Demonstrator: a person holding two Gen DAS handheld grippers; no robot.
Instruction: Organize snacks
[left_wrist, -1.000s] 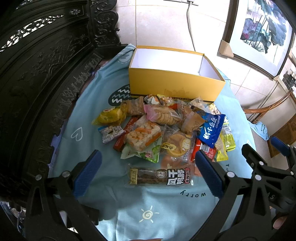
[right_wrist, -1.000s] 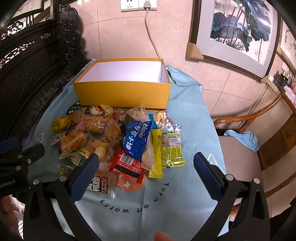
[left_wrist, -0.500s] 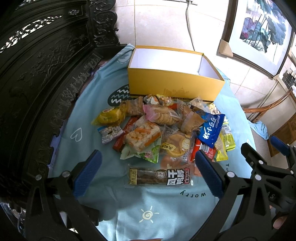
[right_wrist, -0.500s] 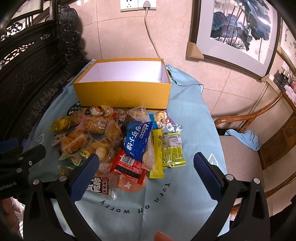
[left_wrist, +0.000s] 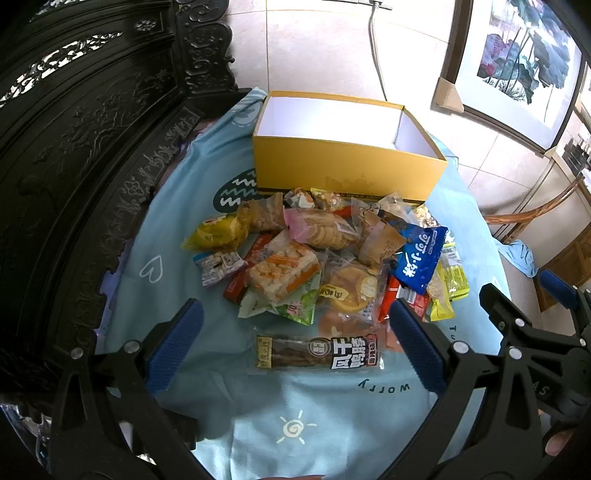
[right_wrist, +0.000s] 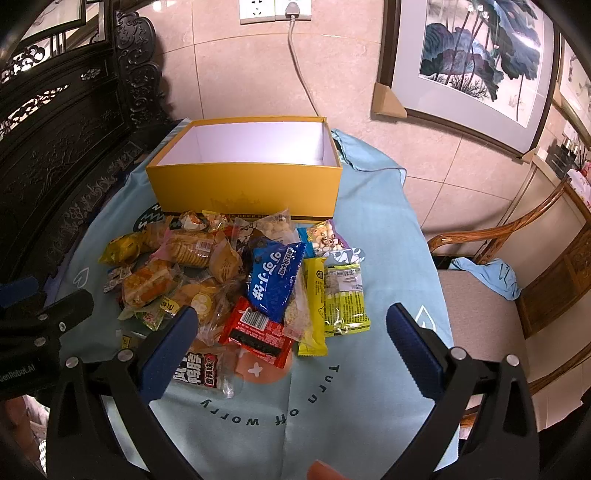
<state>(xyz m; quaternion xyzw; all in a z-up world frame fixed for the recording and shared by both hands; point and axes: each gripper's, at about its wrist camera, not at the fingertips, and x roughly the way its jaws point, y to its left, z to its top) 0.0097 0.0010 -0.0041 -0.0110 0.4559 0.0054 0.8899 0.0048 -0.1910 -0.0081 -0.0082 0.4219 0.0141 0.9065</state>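
Yellow cardboard box (right_wrist: 243, 186), lid off and white inside, with nothing in it, stands at the far side of the bench (left_wrist: 207, 369), which is draped in a pale blue printed cloth (right_wrist: 369, 369). Snack pile (left_wrist: 325, 258) lies just in front of the box, its rearmost packets touching the box's front wall.

Left tool (left_wrist: 291, 343) and right tool (right_wrist: 288, 343) are both spread wide and hold nothing; each hovers on the near side of the pile, well short of the box.

Risks, as judged: the packets overlap, so a pinch on one may drag or lift its neighbour. The glossy film wrappers may slip from the ribbed blue pads (right_wrist: 168, 347). The biscuit sleeve (left_wrist: 321, 230) and the orange-striped cake (left_wrist: 282, 269) look fragile and could crush under a hard squeeze. A packet carried low could catch on the box's front wall. The cloth could pucker if a pad scrapes it.

Legible writing: the blue pouch (right_wrist: 275, 280), in front of the box toward its right end, carries white script that is not legible. The long brown packet (left_wrist: 317, 352), farthest from the box, shows large Chinese characters reading roughly 风干鸭脖. The cloth is printed "Turn off worry". The left tool body, in the right wrist view, reads "GenRobot.AI".
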